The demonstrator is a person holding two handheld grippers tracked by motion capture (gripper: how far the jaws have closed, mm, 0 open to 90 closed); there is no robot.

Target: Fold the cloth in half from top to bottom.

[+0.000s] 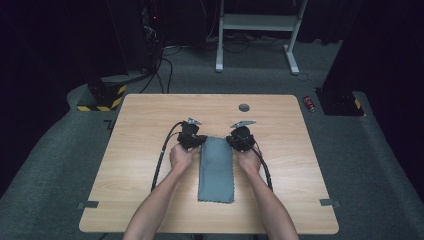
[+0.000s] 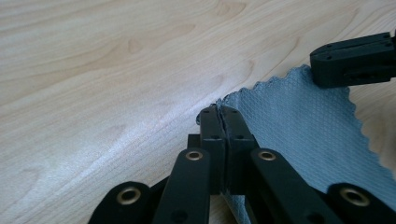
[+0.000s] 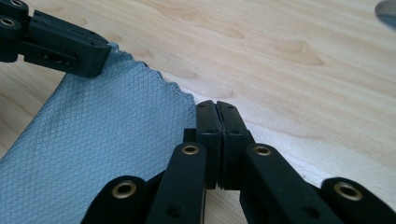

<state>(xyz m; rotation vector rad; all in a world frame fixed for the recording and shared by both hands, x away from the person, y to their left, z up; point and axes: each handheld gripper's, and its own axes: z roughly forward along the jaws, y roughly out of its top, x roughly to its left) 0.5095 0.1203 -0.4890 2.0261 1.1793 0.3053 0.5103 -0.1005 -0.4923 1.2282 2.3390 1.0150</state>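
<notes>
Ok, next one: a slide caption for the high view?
Both grippers, left gripper and right gripper, pinch the far corners of a folded grey-blue cloth on a wooden table.

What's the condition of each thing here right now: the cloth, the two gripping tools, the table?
Grey cloth: lying flat on the table as a long folded strip, its far corners pinched.
Left hand-held gripper: jaws shut on the cloth's far left corner.
Right hand-held gripper: jaws shut on the cloth's far right corner.
Wooden table: bare apart from the cloth and a round grey cap.
</notes>
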